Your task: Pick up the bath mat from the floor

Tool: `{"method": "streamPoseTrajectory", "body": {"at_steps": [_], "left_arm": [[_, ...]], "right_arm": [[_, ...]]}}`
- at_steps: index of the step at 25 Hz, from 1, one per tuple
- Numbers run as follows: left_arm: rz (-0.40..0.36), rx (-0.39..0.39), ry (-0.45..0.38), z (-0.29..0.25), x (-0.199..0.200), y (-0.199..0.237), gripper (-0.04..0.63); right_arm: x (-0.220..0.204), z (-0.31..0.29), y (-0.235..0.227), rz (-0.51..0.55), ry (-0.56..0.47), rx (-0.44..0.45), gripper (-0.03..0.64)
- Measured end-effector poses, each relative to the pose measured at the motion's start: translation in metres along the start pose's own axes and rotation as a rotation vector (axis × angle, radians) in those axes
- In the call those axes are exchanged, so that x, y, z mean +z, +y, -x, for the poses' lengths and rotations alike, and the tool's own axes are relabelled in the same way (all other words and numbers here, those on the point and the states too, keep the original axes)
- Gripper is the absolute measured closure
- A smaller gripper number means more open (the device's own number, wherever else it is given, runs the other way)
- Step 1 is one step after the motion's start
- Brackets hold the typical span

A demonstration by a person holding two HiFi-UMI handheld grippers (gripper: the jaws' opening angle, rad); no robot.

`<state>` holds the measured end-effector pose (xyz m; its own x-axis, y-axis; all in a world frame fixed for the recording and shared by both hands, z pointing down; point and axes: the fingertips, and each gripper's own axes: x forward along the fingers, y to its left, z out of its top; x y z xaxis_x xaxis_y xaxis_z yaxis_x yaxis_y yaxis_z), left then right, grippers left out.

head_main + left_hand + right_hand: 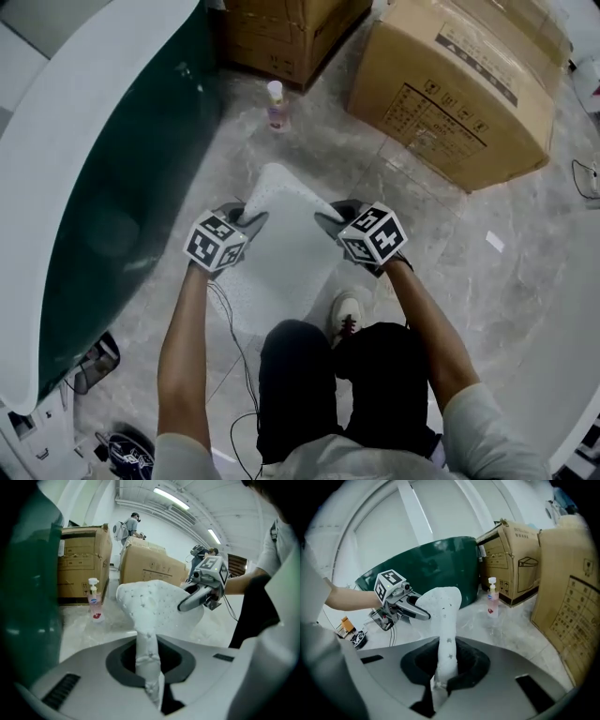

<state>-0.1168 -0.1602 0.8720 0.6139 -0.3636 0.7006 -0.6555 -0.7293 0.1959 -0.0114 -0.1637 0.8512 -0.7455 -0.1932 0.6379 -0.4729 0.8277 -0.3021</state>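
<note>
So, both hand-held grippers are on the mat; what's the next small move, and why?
Probably lift both together, evenly. The left hand-held gripper and right hand-held gripper are shut on opposite edges of the bath mat, which looks low over the floor.

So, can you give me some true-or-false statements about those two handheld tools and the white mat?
1. Both the left tool and the right tool are clamped on the bath mat. True.
2. The pump bottle lies tipped over on the mat. False: it stands upright on the bare floor beyond it.
3. Beyond the mat stand cardboard boxes. True.
4. The big dark green object is on the right tool's side. False: it is on the left tool's side.
</note>
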Motion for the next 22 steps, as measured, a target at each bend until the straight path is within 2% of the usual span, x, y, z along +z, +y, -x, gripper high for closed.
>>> {"method": "streamPoseTrajectory", "body": {"at_steps": [6, 12, 15, 18, 22], "left_arm": [[0.078, 0.009, -0.035, 0.065, 0.07, -0.049, 0.557], [0.277, 0.024, -0.105, 0.155, 0.134, -0.101, 0.558], [0.344, 0.041, -0.145, 0.2, 0.168, -0.122, 0.558], [0.363, 0.072, -0.189, 0.247, 0.205, -0.141, 0.558], [0.319, 0.122, -0.225, 0.308, 0.254, -0.164, 0.558]], "right_arm": [[0.056, 0.085, 0.03, -0.082, -0.011, -0.018, 0.575], [0.127, 0.17, 0.084, -0.153, -0.011, 0.012, 0.577], [0.165, 0.212, 0.113, -0.172, -0.017, 0.017, 0.577], [0.206, 0.252, 0.137, -0.157, -0.03, 0.006, 0.577], [0.262, 0.306, 0.168, -0.102, -0.072, -0.013, 0.577]]}}
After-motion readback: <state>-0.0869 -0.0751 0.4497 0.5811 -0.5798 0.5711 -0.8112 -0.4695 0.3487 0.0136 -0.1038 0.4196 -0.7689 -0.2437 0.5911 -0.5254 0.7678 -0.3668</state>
